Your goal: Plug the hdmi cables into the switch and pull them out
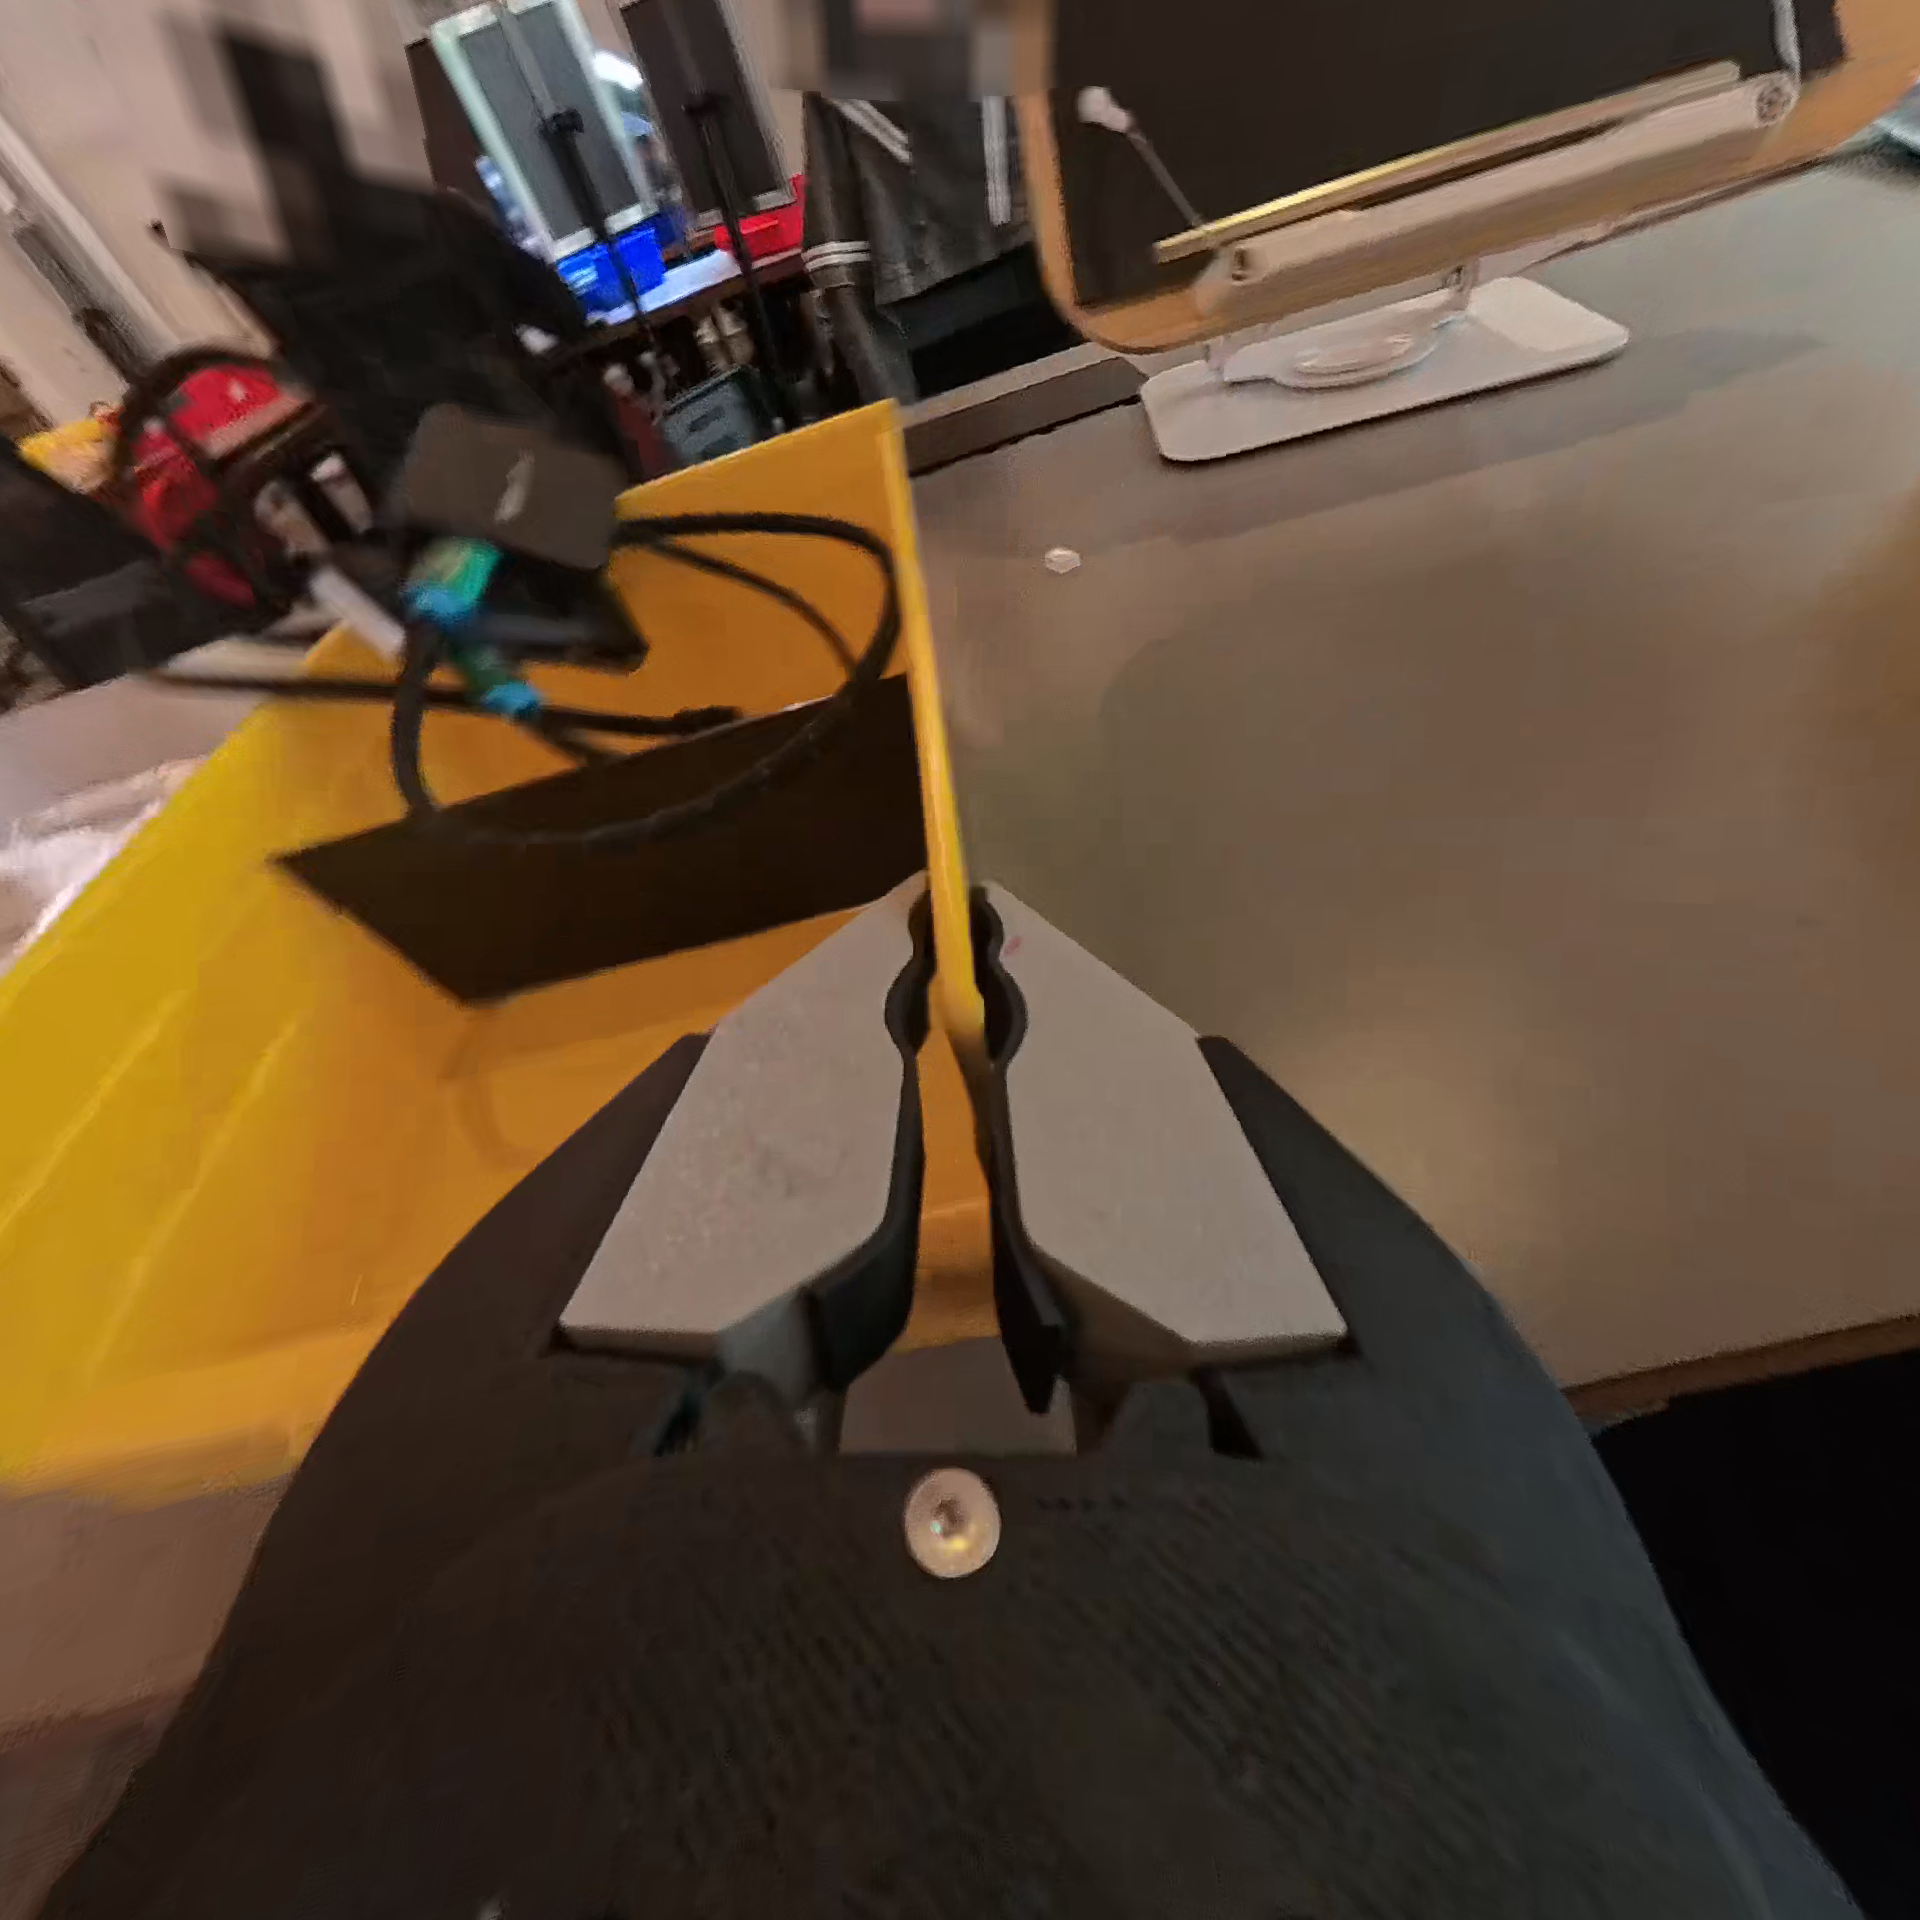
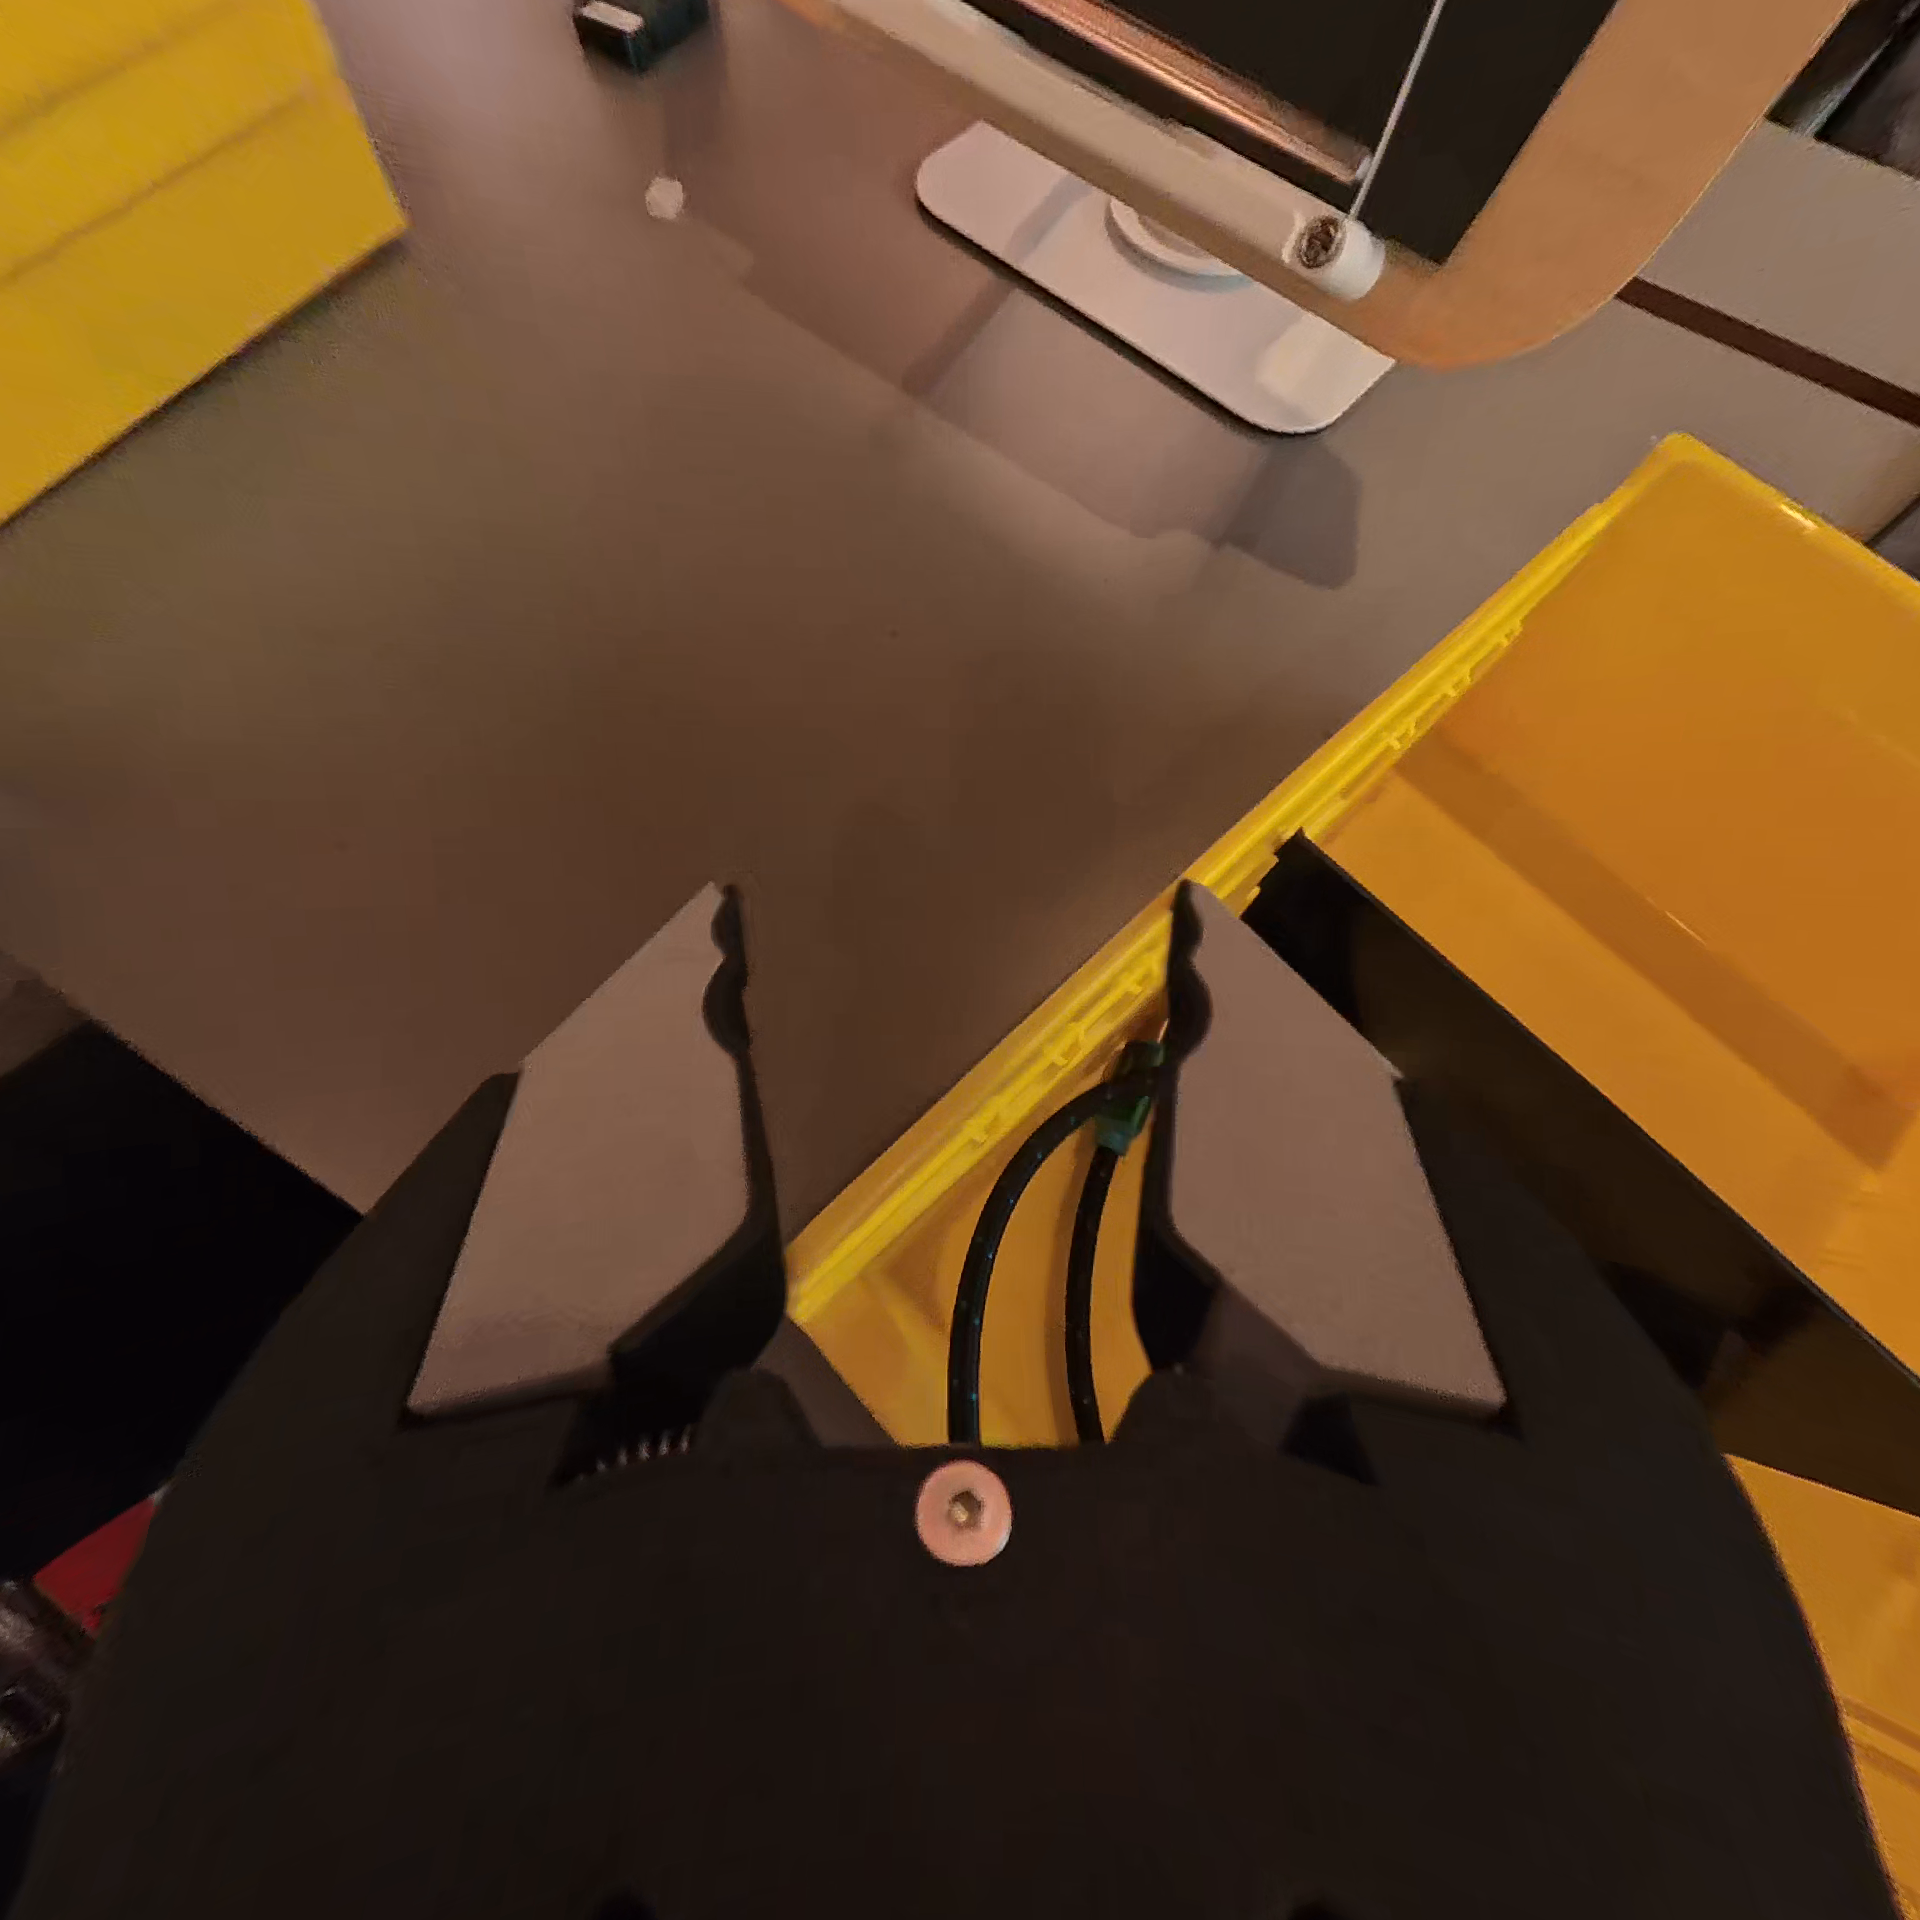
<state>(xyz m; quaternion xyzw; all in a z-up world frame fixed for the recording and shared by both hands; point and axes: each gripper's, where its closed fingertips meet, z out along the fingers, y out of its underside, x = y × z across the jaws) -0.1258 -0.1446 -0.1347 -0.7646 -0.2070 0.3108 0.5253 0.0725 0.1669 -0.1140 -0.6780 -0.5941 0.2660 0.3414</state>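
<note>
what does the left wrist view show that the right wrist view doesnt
Only the left wrist view shows the left gripper, jaws shut on the wall of a yellow bin, with the black switch and its plugged cables inside. Only the right wrist view shows the right gripper, jaws open, above a second yellow bin holding black braided cables. Both show the grey table and a white stand base.

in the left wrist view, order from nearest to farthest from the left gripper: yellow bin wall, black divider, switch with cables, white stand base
1. yellow bin wall, clamped in the left gripper jaws
2. black divider, just left, inside the bin
3. switch, farther left with its cables
4. white stand base, far right
</note>
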